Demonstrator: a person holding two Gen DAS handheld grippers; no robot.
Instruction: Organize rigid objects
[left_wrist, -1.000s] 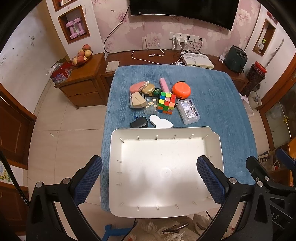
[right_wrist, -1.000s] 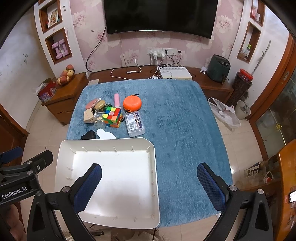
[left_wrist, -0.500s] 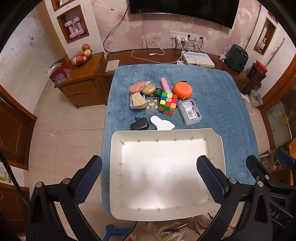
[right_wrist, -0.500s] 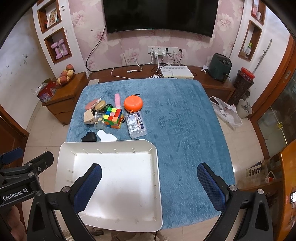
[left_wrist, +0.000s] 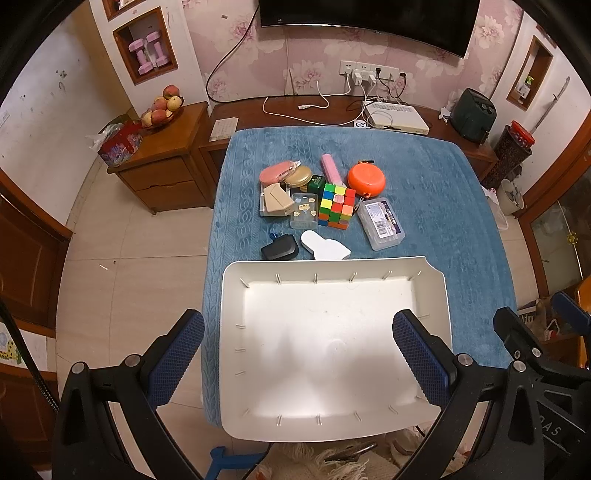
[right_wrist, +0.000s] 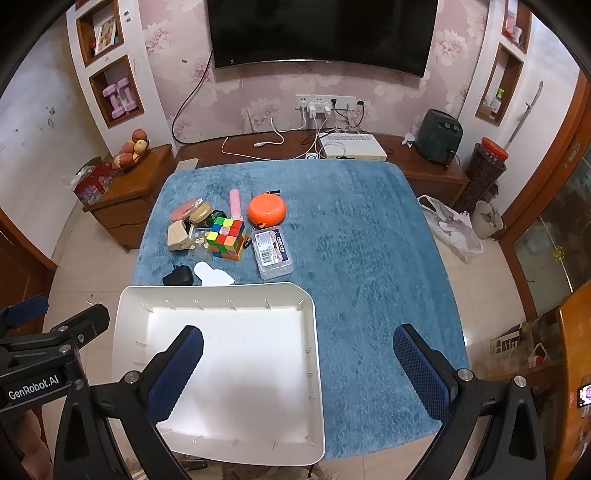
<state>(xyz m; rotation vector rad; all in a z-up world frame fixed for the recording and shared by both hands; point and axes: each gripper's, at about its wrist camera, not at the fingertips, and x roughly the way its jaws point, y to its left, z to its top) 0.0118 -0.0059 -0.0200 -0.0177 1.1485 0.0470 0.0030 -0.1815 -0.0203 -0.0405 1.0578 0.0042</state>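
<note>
Left wrist view: your left gripper (left_wrist: 297, 360) hangs jaws wide over the empty white tray (left_wrist: 432, 275); beyond it sits the clutter — Rubik's cube (left_wrist: 337, 206), orange disc (left_wrist: 366, 180). Only the right wrist view shows your right gripper (right_wrist: 297, 363), jaws wide, spanning tray edge and blue desk cover (right_wrist: 369, 258).

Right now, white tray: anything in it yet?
Empty. The white tray shows only bare floor; the Rubik's cube and other items sit beyond it.
</note>
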